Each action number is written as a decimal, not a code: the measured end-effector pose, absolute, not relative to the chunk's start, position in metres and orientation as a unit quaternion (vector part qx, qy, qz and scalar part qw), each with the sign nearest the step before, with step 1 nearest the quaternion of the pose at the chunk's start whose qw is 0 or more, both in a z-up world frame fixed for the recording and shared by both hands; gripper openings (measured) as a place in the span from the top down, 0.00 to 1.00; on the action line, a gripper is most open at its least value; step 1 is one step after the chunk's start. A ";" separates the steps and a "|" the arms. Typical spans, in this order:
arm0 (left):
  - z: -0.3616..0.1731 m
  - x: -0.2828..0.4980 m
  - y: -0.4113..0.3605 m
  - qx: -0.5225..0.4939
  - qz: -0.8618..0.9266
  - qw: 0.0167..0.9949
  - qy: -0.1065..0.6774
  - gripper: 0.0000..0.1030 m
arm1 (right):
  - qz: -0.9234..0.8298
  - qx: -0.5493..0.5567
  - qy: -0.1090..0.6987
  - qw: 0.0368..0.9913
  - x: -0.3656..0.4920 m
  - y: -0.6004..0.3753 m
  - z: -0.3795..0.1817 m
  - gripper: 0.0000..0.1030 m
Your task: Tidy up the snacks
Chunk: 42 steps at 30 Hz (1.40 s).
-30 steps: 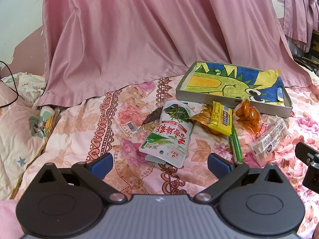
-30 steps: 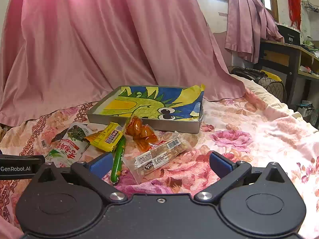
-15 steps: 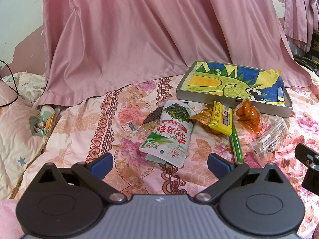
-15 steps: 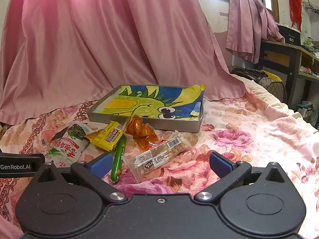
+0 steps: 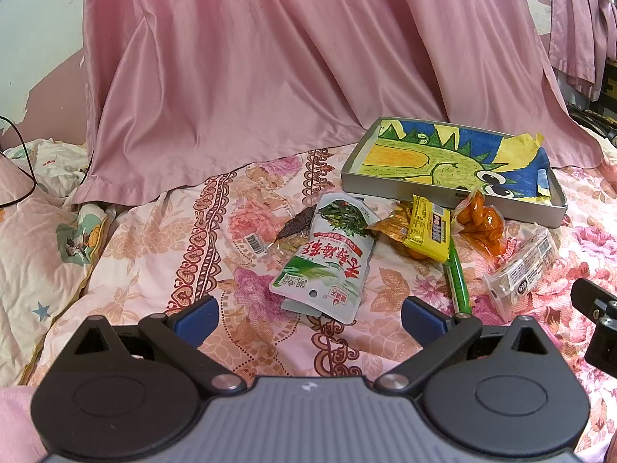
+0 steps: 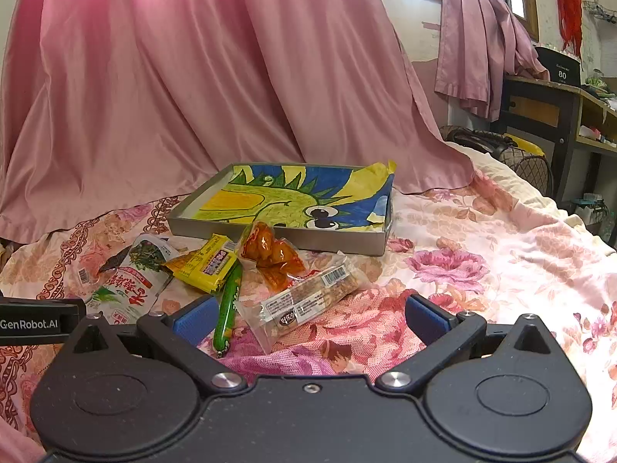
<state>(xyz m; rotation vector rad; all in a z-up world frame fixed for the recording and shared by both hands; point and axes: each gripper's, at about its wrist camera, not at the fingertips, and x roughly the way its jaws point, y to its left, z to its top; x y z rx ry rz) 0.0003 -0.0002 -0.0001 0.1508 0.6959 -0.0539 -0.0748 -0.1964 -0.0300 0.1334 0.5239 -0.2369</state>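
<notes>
Your left gripper point(image 5: 310, 318) sits low over the bed point(image 5: 162, 254) with its jaws spread wide and nothing between them. Just ahead of it lies the green and white pouch point(image 5: 327, 256), flat on the flowered bedspread, its bottom end nearest you. A small clear packet point(image 5: 270, 237) with a barcode peeks out from under the pouch's left side.

Your right gripper point(image 6: 308, 318) is likewise wide open and holds nothing. Between its fingers, a little ahead, lies the clear-wrapped bar point(image 6: 308, 299), angled up to the right. The green stick point(image 6: 228, 305) lies just beside the bar on the left, its near end close to your left finger point(image 6: 194, 318). The yellow packet point(image 6: 212, 266) rests over the far end of the stick, and the bag of orange pieces point(image 6: 270, 250) lies touching the bar's far end.

Behind the snacks sits the tray point(image 6: 277, 233), lined with a drawing of a green dragon on blue and yellow. All the snacks are on the bed in front of it. A pink curtain point(image 6: 193, 77) hangs down behind the tray and drapes onto the bed.
</notes>
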 end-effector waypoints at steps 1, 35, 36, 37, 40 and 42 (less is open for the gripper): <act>0.000 0.000 0.000 0.074 -0.026 0.937 0.341 0.00 | -0.117 0.066 0.259 0.957 -0.075 -0.196 -0.030 0.01; -0.014 0.062 -0.010 0.019 -0.164 0.887 0.431 0.00 | -0.062 0.107 0.350 0.929 -0.009 -0.247 -0.028 0.01; -0.017 0.066 -0.016 0.026 -0.176 0.883 0.434 0.00 | -0.060 0.102 0.357 0.927 -0.002 -0.252 -0.031 0.01; -0.020 0.071 -0.024 0.033 -0.188 0.878 0.439 0.00 | -0.055 0.099 0.363 0.925 0.005 -0.257 -0.033 0.01; -0.031 0.084 -0.040 0.054 -0.216 0.861 0.458 0.01 | -0.042 0.111 0.378 0.918 0.026 -0.271 -0.040 0.01; -0.036 0.093 -0.046 0.061 -0.224 0.856 0.462 0.01 | -0.029 0.128 0.385 0.913 0.039 -0.279 -0.045 0.01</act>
